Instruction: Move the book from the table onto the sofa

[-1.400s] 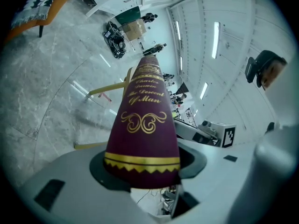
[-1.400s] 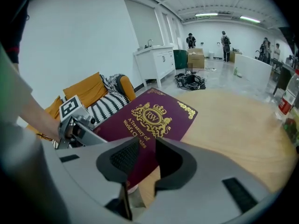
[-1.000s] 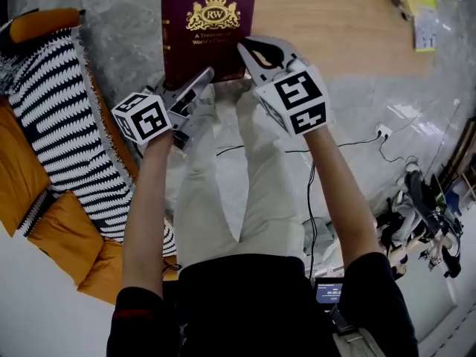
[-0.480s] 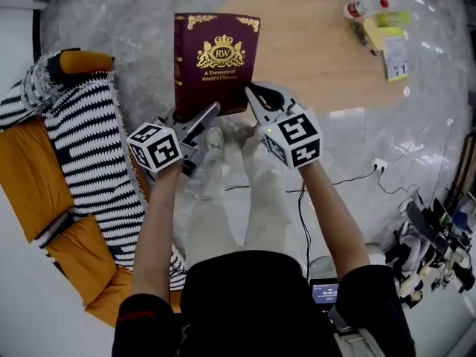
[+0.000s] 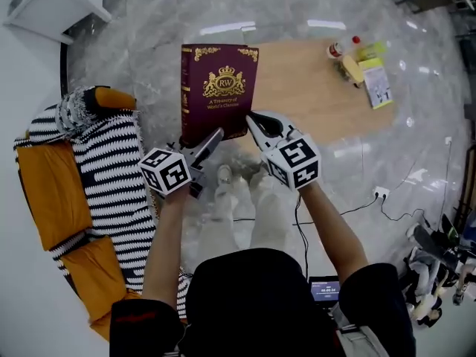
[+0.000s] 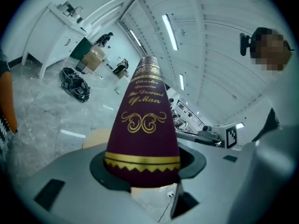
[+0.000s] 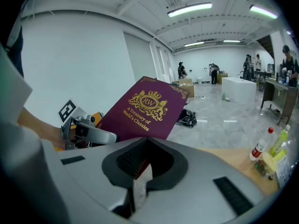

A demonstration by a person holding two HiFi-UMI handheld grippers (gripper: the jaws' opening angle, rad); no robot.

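A maroon book (image 5: 219, 88) with a gold crest is held in the air, in front of the wooden table (image 5: 312, 95). My left gripper (image 5: 211, 139) is shut on its spine end; the spine (image 6: 142, 125) stands up between the jaws. My right gripper (image 5: 257, 123) is shut on the lower right corner of the cover (image 7: 145, 108). The orange sofa (image 5: 44, 192) with a black-and-white striped blanket (image 5: 111, 177) lies below at the left.
Bottles and packets (image 5: 364, 69) sit on the table's right end. A white cabinet (image 5: 44, 6) stands at the upper left. A cable and socket (image 5: 379, 194) lie on the marble floor at the right. People stand far off in the right gripper view.
Both grippers have risen with the book between them. The table, sofa and floor now look farther below, and more of the room shows around them.
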